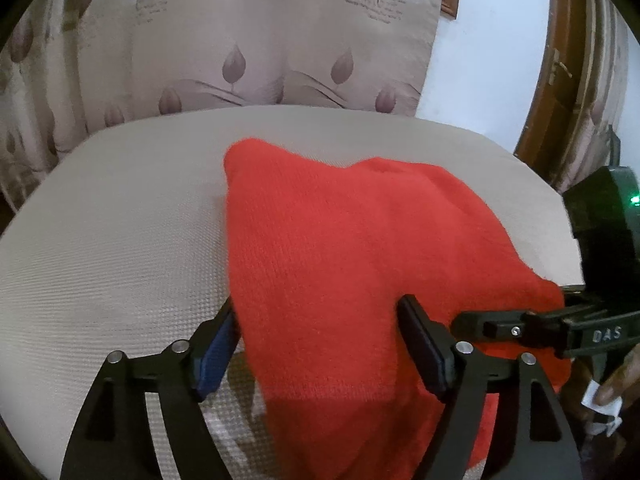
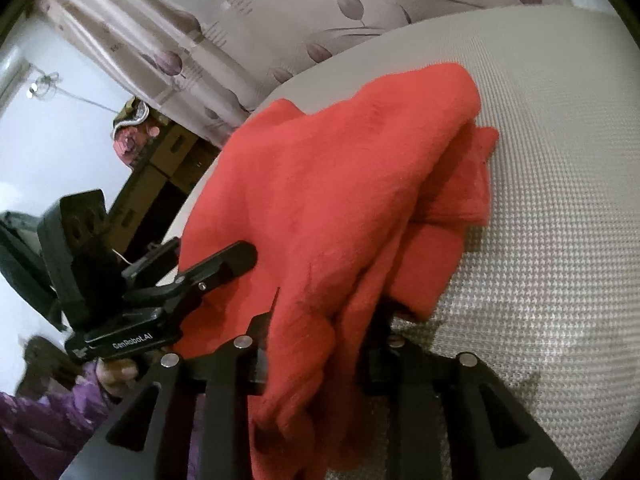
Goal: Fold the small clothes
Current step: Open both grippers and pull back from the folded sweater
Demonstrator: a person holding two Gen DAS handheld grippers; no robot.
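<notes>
A cream textured table cover (image 1: 120,248) spans the work surface. Behind it hangs a beige curtain (image 1: 256,52) printed with mauve leaf motifs and lettering. A brown wooden door frame (image 1: 560,64) stands at right, beside a white wall (image 1: 488,52).

I see a tabletop (image 1: 100,240) covered in pale beige woven cloth, and lying on it a red knitted garment (image 1: 340,248), bunched in folds toward its near edge.
</notes>
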